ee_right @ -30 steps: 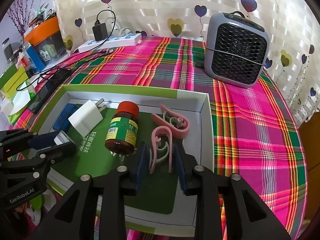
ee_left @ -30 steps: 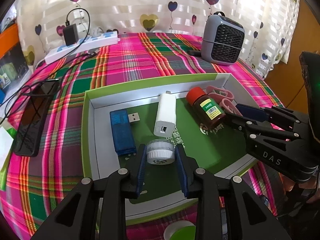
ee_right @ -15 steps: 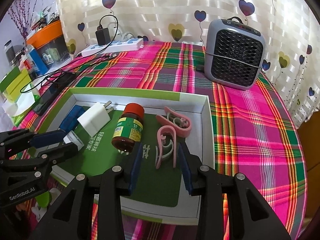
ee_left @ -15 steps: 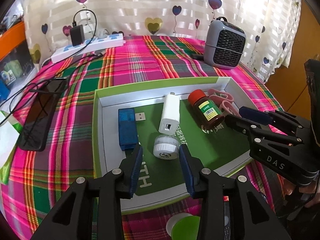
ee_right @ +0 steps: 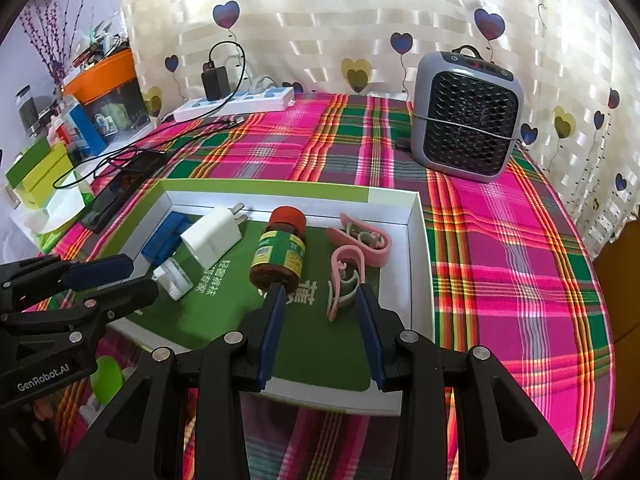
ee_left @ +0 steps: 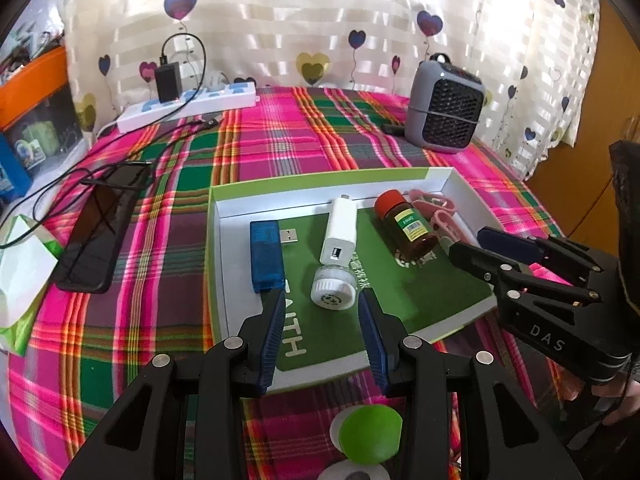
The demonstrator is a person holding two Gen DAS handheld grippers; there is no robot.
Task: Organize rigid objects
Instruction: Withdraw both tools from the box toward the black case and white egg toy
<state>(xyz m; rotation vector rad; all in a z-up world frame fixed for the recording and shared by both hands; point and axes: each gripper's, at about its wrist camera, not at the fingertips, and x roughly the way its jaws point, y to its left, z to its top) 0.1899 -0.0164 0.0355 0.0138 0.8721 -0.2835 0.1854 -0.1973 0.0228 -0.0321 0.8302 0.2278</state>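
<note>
Shallow box lid point(ee_left: 224, 248), green-rimmed, white-walled, on a plaid cloth point(ee_left: 304, 136); serves as the collecting tray.

Contents, left to right:
- blue USB device point(ee_left: 267, 256), lying flat beside the left wall;
- white charger point(ee_left: 339, 230), prongs toward the far wall;
- small white-capped jar point(ee_left: 333, 287), on its side just near of the charger;
- brown bottle point(ee_left: 407, 229), red cap, on its side;
- two pink clips point(ee_right: 352, 256), at the right wall.

All five kinds lie side by side in the lid, so the sorting looks close to done.

Left gripper point(ee_left: 322, 312): jaws apart, the jar just beyond the tips, untouched.
Right gripper point(ee_right: 320, 308): jaws apart, the nearer clip's end between the tips, not pinched.
</note>
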